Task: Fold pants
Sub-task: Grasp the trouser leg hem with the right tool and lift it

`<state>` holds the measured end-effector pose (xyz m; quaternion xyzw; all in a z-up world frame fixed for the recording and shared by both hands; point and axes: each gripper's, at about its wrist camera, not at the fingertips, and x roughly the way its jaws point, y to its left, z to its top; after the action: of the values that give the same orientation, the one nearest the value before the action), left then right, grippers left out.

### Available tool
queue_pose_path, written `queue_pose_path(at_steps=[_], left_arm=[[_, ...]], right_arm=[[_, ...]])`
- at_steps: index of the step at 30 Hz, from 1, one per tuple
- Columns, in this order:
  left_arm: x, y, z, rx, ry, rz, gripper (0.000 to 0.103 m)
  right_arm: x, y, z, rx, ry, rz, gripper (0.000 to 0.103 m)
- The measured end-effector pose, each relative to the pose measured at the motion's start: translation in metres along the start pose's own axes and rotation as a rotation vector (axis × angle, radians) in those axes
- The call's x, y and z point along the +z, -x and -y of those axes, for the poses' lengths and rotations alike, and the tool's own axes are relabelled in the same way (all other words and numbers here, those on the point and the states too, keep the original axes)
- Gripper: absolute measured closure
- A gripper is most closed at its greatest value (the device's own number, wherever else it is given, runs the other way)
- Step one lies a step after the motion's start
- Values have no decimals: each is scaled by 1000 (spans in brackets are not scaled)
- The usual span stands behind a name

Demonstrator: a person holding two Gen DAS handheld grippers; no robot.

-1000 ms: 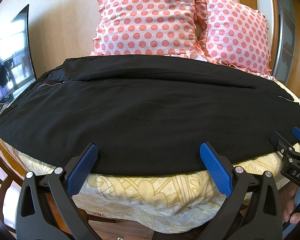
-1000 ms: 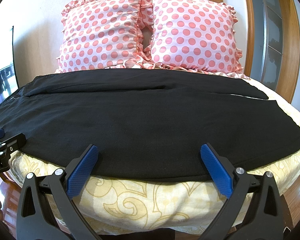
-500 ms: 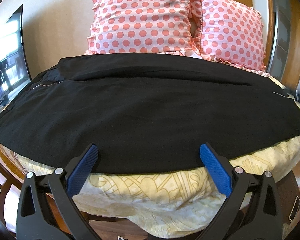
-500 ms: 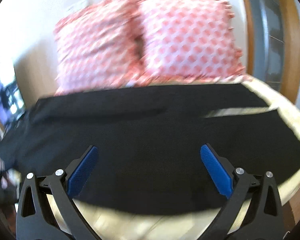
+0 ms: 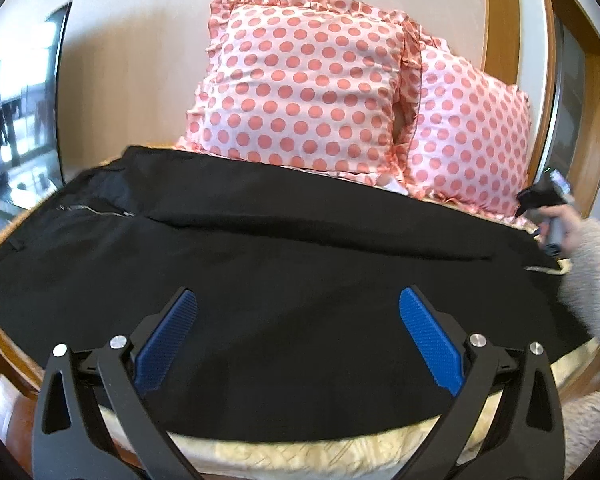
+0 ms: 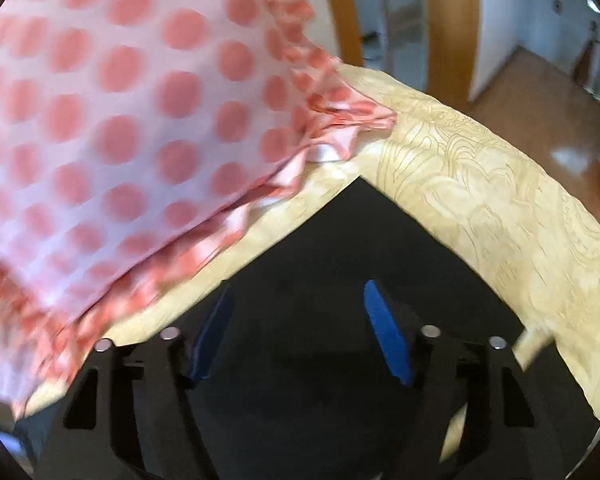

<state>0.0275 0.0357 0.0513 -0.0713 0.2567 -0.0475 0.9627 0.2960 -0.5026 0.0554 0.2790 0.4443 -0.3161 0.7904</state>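
Note:
Black pants (image 5: 284, 248) lie flat across the yellow bedspread, waist and zipper at the left, leg ends at the right. My left gripper (image 5: 296, 320) is open, hovering over the near edge of the pants. My right gripper (image 6: 298, 300) is open, its blue pads (image 6: 384, 332) over the far corner of the leg end (image 6: 356, 240), close to the fabric. In the left wrist view the right gripper (image 5: 548, 196) shows at the far right edge of the pants, held by a hand in a fuzzy sleeve.
Two pink polka-dot pillows (image 5: 304, 88) lean against the wall behind the pants; one (image 6: 112, 128) is just left of my right gripper. A dark screen (image 5: 16, 124) stands at the left. The yellow bedspread (image 6: 492, 200) drops to the wooden floor (image 6: 540, 80) at the right.
My right gripper swung from the near edge to the far right leg corner by the pillow. My left gripper moved forward over the pants.

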Motion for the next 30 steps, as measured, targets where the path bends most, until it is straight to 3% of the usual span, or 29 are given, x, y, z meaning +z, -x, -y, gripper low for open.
queue_pose_path(at_steps=[3,7,8,10,11,12,13,15,20,25,28,30], left_arm=[[1,-10,-1,-10,-7,-24,2],[-2,-19,-1,18,-38,-45,2],[-3,-21,-2,11,-32,-51,2],[-4,-22,-4,3,-17,-53,2],[-5,-22,-6,-3,-11,-50,2],[-7,-22,-8,-9,-6,-40,2],[-8,-20,-9,-10,-3,-32,2],[-9,-16,-13,-3,3,-20,2],[-9,0,-22,4,31,9,2],[-10,14,-26,-14,77,24,2],[-9,22,-29,-9,96,40,2],[-5,26,-33,-7,108,43,2]], right_arm=[[7,-24,-14,-49,-12,-11,41],[11,-34,-23,-144,31,54,44],[10,-32,-22,-150,33,67,48],[6,-28,-11,-144,32,99,75],[6,-25,1,-103,17,104,83],[6,-23,10,-45,-3,101,102],[3,-18,28,68,-58,84,102],[-6,2,54,194,-102,120,102],[-53,81,113,449,-97,259,102],[-127,125,174,599,-167,236,102],[-172,130,198,575,-191,193,102],[-184,124,205,565,-205,145,102]])
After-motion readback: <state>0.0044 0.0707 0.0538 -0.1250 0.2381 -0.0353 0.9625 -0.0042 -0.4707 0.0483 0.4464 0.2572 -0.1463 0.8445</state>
